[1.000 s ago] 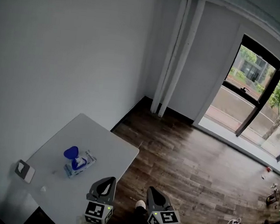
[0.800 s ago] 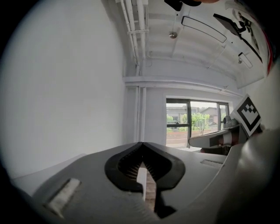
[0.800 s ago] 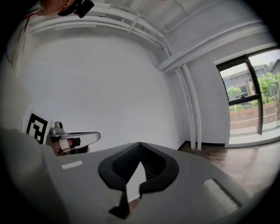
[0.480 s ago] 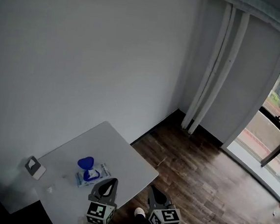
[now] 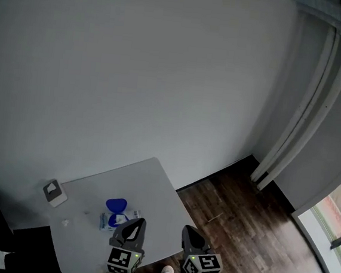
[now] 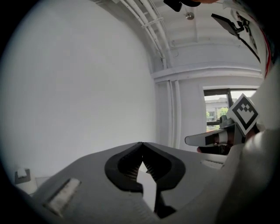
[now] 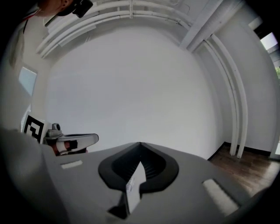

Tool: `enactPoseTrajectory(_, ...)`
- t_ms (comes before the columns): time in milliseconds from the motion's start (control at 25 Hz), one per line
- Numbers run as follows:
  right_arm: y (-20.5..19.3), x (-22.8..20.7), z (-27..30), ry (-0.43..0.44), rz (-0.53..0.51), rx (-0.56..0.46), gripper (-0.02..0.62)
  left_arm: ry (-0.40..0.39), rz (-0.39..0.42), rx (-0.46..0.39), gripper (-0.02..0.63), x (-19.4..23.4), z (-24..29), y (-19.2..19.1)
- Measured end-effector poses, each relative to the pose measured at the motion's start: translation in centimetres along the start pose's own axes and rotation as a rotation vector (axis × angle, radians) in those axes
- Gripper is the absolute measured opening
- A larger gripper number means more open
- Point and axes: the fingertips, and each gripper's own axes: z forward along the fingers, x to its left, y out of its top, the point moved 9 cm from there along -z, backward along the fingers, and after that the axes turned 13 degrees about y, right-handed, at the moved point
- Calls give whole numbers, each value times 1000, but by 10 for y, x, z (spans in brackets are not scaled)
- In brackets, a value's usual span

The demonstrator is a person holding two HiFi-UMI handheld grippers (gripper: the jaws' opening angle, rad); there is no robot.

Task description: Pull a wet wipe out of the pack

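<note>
Near the front edge of the white surface point(image 5: 154, 185) lies the pack point(image 5: 116, 219), blue lid point(image 5: 116, 205) flipped up, just beyond the left gripper point(image 5: 140, 221), whose jaws are pressed together. The right gripper point(image 5: 185, 229), beside it off the surface's corner, is closed too. A small box point(image 5: 54, 191) sits at the far left, well apart. Bare wall point(image 5: 135, 69) backs the surface, and wood floor point(image 5: 239, 229) lies open to the right.

Dim, flat daylight from window point(image 6: 221, 109) at right; head view soft, murky; gripper views w/ strong fisheye, dark vignetted corners.
</note>
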Motion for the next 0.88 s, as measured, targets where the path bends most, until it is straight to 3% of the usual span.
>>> enactPoseTrajectory(480,3,-22,88,280,-6,93,5,298,-23,47,5,30,5,-10)
enactPoseTrajectory(880,-15,30,153,514,-23,182,5,542,-66,85,5,70,-49,-22)
